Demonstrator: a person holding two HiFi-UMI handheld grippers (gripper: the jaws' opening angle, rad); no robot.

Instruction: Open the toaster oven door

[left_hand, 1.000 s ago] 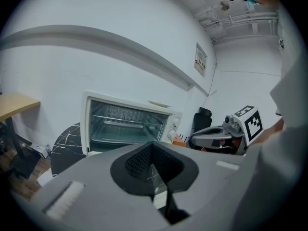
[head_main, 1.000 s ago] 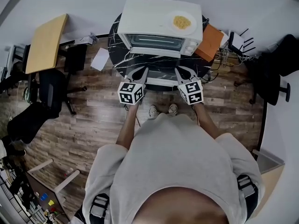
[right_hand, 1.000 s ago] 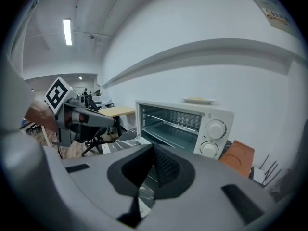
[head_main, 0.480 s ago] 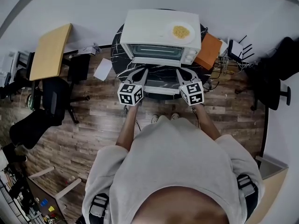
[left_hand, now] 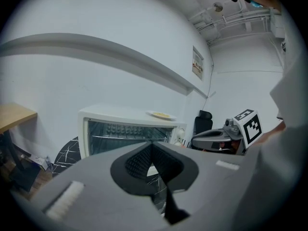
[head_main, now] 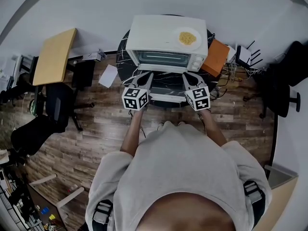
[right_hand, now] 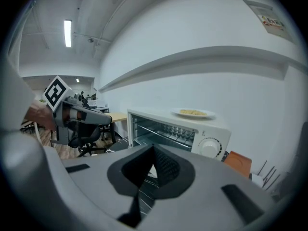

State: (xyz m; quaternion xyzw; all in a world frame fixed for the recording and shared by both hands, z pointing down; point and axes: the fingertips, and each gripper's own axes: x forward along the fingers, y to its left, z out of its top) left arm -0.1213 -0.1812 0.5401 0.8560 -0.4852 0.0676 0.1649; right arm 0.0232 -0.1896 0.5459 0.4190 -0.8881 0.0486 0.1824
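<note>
In the head view, set against a second ago, the oven (head_main: 159,32) sits lower in the picture. Both claws show closer to its front. Their marker cubes then lay nearer the person than the door's front edge, and now they flank that edge. The door (head_main: 166,98) was down then and is down now. It lies flat out from the oven's front toward the person, between the left claw (head_main: 146,77) and the right claw (head_main: 187,77). Each claw's tips point at the oven's front, one off each side of the door, and whether they touch it cannot be told. A plate (head_main: 187,37) rests on the oven's top, toward its right. In the left gripper view the jaws are pressed together with nothing between them. The oven stands just beyond the tips, its rack bare to view, and the right claw shows off its right side. In the right gripper view the pads also meet, empty, with the oven's open mouth ahead of them and its dial at the right of its front.
</note>
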